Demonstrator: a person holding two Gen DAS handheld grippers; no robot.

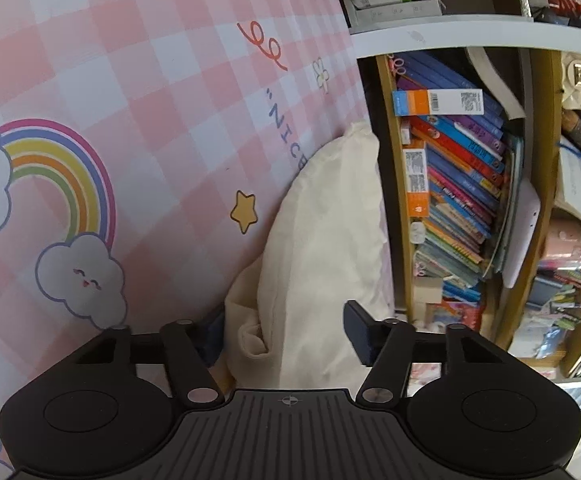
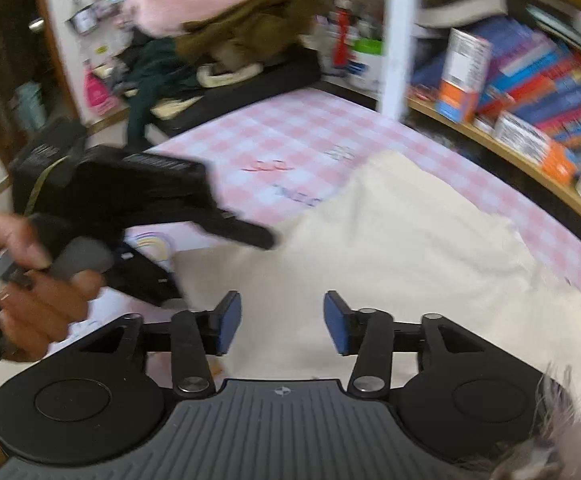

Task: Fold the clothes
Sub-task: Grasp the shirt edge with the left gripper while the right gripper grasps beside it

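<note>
Where bookshelves (image 1: 470,184) rise, pink checked sheet (image 1: 150,60).

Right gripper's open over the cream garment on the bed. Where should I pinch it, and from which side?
Probably the near edge of the cream garment, just ahead of the right gripper, coming from above. It lies flat on the checked sheet, so only an edge gives the fingers something to close on.

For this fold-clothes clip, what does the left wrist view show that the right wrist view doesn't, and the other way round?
Only the left wrist view: the left gripper open around the cream garment, and the sheet's rainbow print.

Only the right wrist view: the right gripper open over the cloth, the person's left hand holding the other gripper, and a heap of dark clothes.

Both: the cream garment on the pink checked sheet, and shelves of books.
</note>
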